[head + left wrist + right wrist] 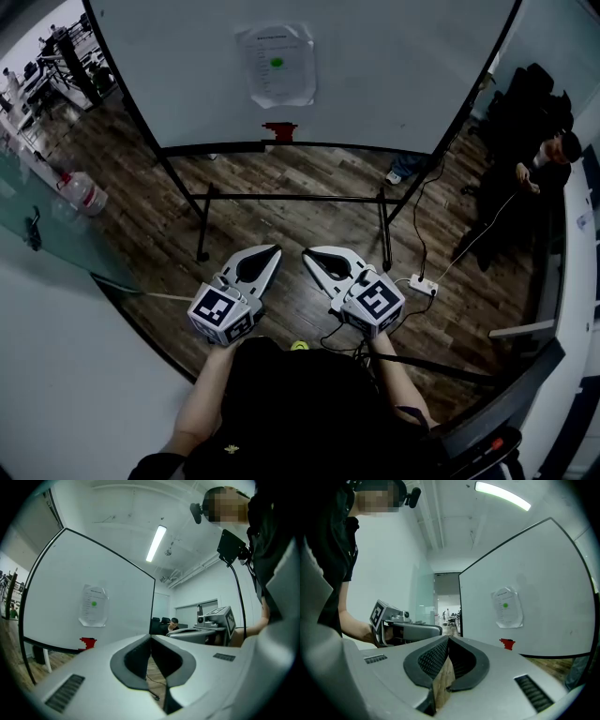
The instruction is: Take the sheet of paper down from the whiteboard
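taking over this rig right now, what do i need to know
Left gripper: shut, empty, held level, well short of the board.
Right gripper: shut, empty, level, beside the left one.
Paper: up on the whiteboard, with a green dot on it, likely a magnet.
Done: nothing; the paper is untouched.
Left: go up to the board, open a gripper, free the paper and take it down.

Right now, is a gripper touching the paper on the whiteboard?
No, the left gripper and right gripper are both held well back from the whiteboard, where the sheet of paper hangs untouched.
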{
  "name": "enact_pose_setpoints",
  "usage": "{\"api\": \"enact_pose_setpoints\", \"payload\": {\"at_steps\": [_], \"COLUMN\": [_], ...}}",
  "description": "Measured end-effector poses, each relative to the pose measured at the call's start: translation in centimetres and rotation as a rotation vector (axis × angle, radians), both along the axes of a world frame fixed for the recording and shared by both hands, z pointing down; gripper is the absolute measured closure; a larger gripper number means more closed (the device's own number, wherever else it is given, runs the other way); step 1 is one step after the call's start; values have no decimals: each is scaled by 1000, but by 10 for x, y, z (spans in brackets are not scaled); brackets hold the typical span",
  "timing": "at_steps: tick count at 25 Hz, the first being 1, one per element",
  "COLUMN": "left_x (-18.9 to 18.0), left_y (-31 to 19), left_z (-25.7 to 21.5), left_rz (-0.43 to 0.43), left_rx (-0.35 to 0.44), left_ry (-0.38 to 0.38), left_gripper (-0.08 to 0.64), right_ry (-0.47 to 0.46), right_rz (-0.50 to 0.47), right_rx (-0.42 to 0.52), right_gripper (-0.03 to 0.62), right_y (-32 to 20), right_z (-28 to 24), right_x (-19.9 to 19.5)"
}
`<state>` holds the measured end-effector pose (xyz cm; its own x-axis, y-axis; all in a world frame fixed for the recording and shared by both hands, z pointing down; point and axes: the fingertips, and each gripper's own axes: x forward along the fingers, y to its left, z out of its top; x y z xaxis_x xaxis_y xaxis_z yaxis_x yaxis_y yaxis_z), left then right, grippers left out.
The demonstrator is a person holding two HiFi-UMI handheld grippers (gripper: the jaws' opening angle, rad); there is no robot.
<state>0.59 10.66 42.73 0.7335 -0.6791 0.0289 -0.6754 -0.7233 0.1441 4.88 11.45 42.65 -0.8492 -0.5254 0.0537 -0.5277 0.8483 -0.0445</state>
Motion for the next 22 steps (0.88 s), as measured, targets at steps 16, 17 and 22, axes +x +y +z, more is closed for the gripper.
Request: {"api": "enact_pose_setpoints", "payload": {"at_steps": [16, 17, 22], "left_x": [-1, -1, -3], "left_y": [-21, -25, -50], "left_z": [2, 1, 1], "left_rz": [-9, -7, -15], "left_rx": [7, 6, -30], "left_ry": [1, 6, 12], "left_gripper": [532, 533, 532], "right_ry": [-1, 0, 4], "right_rz": [-21, -20, -9], "right_rx": [-4, -5, -11], "right_gripper": [583, 583, 583], "right_y": [-20, -24, -45], "right_z": [0, 1, 2], "right_x": [-5, -6, -7]}}
